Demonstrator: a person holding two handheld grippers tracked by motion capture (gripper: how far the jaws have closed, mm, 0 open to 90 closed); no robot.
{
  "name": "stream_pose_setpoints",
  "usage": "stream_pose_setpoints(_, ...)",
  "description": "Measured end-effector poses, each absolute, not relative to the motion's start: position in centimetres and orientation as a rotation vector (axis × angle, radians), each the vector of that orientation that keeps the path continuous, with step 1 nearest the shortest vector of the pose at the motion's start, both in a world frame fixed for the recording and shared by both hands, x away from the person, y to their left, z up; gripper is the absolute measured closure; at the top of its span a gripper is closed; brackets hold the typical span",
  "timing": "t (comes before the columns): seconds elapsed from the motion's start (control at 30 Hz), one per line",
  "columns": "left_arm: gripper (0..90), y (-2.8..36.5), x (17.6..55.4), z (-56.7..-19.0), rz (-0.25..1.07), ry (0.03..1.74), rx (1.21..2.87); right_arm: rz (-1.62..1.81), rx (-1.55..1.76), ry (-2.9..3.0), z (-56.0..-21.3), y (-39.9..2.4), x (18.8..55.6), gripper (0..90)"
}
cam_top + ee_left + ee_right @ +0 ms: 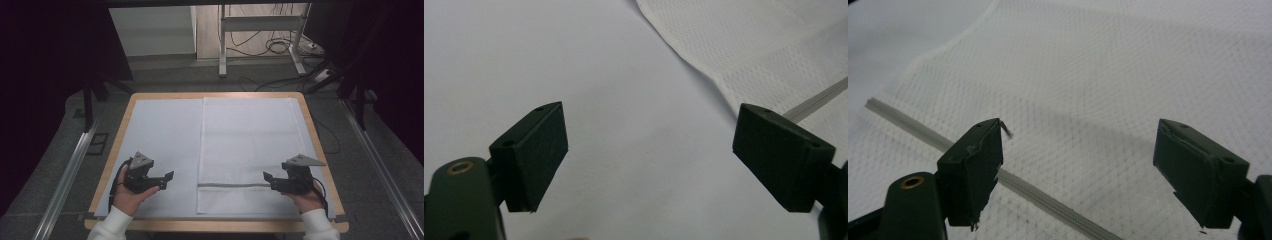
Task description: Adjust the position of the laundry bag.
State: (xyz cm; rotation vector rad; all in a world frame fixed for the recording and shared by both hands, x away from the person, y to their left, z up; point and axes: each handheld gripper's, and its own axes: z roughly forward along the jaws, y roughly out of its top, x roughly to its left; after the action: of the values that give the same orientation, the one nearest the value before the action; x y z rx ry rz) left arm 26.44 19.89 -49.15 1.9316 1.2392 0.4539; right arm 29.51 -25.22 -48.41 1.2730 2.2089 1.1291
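The left gripper (168, 180) was held over the pale sheet (160, 140) that covered the desk (116, 145), near the desk's front edge and left of centre. Its jaws stood spread wide and pointed to the right, toward the mesh bag (247, 145). Nothing lay between them. In the left gripper view, the left gripper (649, 155) had bare sheet (574, 60) beneath its spread jaws, and the mesh bag (764, 45) lay ahead and to the upper right, apart from both jaws. The bag's zipper (819, 100) ran just behind the right-hand jaw in that view.

The mesh bag was white, rectangular and flat, and occupied the right half of the sheet from the far edge to the near edge. Its grey zipper (232, 185) ran crosswise close to the near end.

The right gripper (269, 181) was positioned at the bag's right side, level with the zipper, with its jaws pointing left. Its jaws were also spread wide and held nothing. In the right gripper view, the right gripper (1078, 165) hovered over the mesh bag (1108, 70), and the zipper (1048, 200) passed diagonally beneath the left-hand jaw. Whether the jaws touched the mesh could not be determined.
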Motion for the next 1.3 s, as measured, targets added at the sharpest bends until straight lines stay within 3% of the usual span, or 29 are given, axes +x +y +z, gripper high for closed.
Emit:
stream_pose_setpoints(0.67, 14.5, 18.5, 26.1, -48.1, 0.408, 1.227, 1.946, 1.142, 1.211, 2.255, -47.1, -23.9, 29.3, 20.8)
stream_pose_setpoints(1.0, 16.9, 18.1, 26.5, -48.4, 0.379, 1.302, 1.932, 1.133, 1.200, 2.279, -47.9, -24.0, 29.4, 21.1)
stream_pose_setpoints(1.3, 16.7, 14.9, 27.7, -47.6, 0.350, 1.301, 1.935, 1.144, 1.197, 2.282, -48.1, -24.4, 29.2, 21.1)
